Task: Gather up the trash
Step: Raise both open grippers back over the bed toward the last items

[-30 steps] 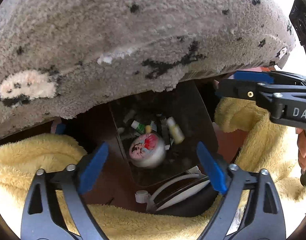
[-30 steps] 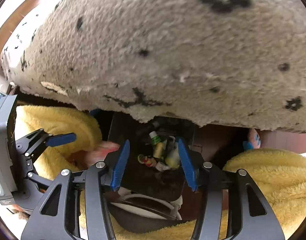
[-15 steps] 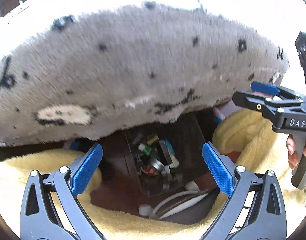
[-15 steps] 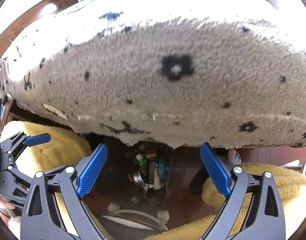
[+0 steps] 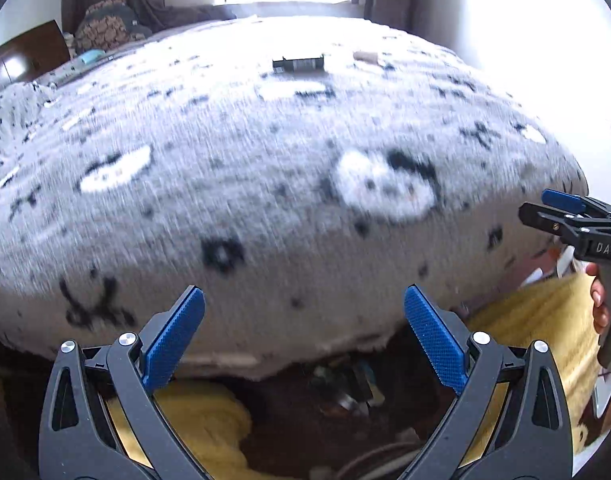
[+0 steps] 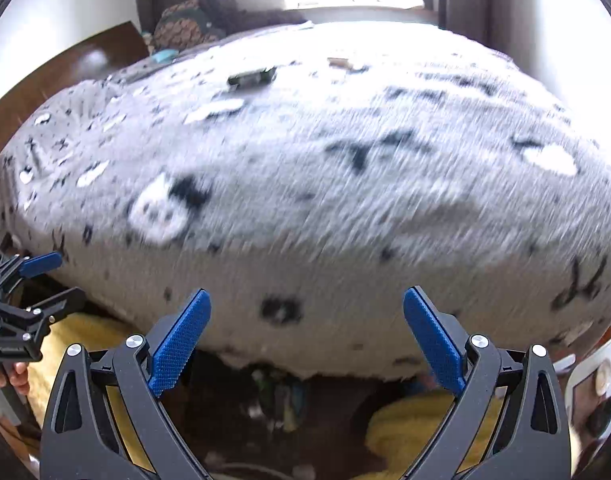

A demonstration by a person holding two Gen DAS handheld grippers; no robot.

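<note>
- The left gripper (image 5: 304, 344), a black two-finger tool with blue ribbed pads (image 5: 173, 344), stands with its jaws spread wide and nothing between them.
- The right gripper (image 6: 307, 340), of the same black-and-blue make, is nearly at full spread and its jaws are opening a little more; nothing lies between its pads (image 6: 433, 344).
- Each tool shows in the other's camera: the right one sits at the right edge of the left wrist view, held by a hand (image 5: 601, 304), and the left one sits at the left edge of the right wrist view.
- A large bed covered by a fluffy grey blanket with black marks and white patches (image 5: 265, 184) fills the middle of both views, blurred.
- The trash (image 5: 345, 388) is a small heap of mixed bits in a dark container on the floor, just under the overhanging edge of the blanket and below the open jaws; it is dim and blurred, so single pieces cannot be told apart.
- In the right wrist view the same heap (image 6: 277, 396) appears low in the middle, between the two fingers.
- A yellow fleecy cloth (image 5: 201, 412) lies on either side of the dark container.
- On top of the bed rest a flat black rectangular object (image 5: 298, 64) and, near it, a small tan piece (image 5: 365, 56).
- A window behind the bed glares white.
</note>
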